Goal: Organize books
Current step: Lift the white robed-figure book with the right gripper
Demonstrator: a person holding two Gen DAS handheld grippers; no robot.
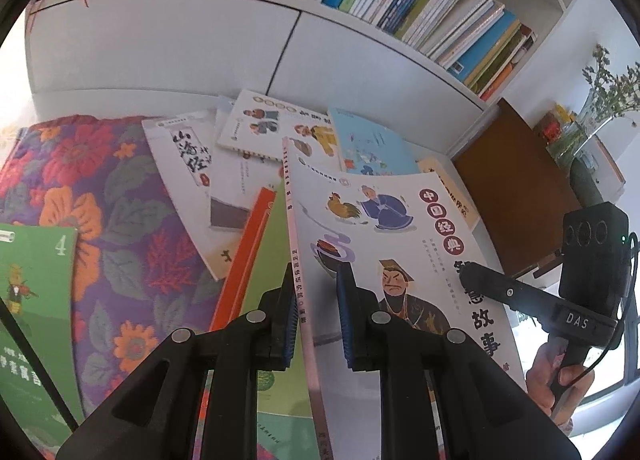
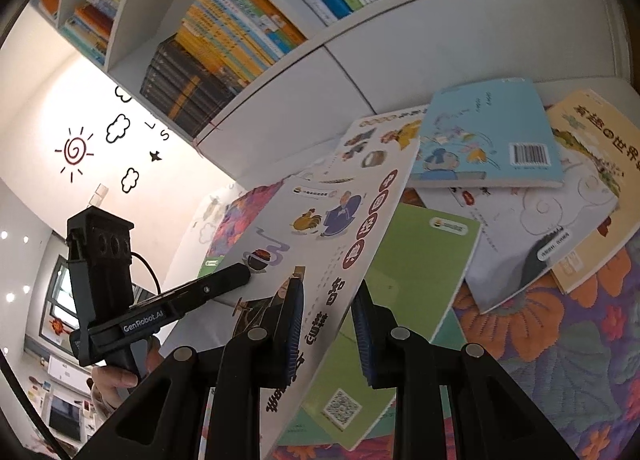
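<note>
In the left wrist view, the left tool [image 1: 314,312] is sitting at lower centre with its pads clamped on the spine edge of the white storybook [image 1: 400,244], a thin paperback with a rooster and robed figures on its cover. The book is running from the bottom centre up toward mid-frame, raised clear of the scattered books [image 1: 248,148] lying on the floral cloth [image 1: 120,220] in the left half. At the right edge, the right tool [image 1: 480,280] is reaching onto the cover, a hand [image 1: 556,384] gripping its handle below. The bookshelf [image 1: 360,32] is curving across the top.

In the right wrist view, the right tool [image 2: 328,324] is closing on the storybook's opposite long edge, at lower centre. The left tool [image 2: 236,274] is coming in from the left, its tip touching the cover, with a hand [image 2: 116,380] under it.

The book is probably light and floppy, its glossy cover likely slippery, so holding both long edges seems wise. Both tools are angling downward, facing each other across it.
</note>
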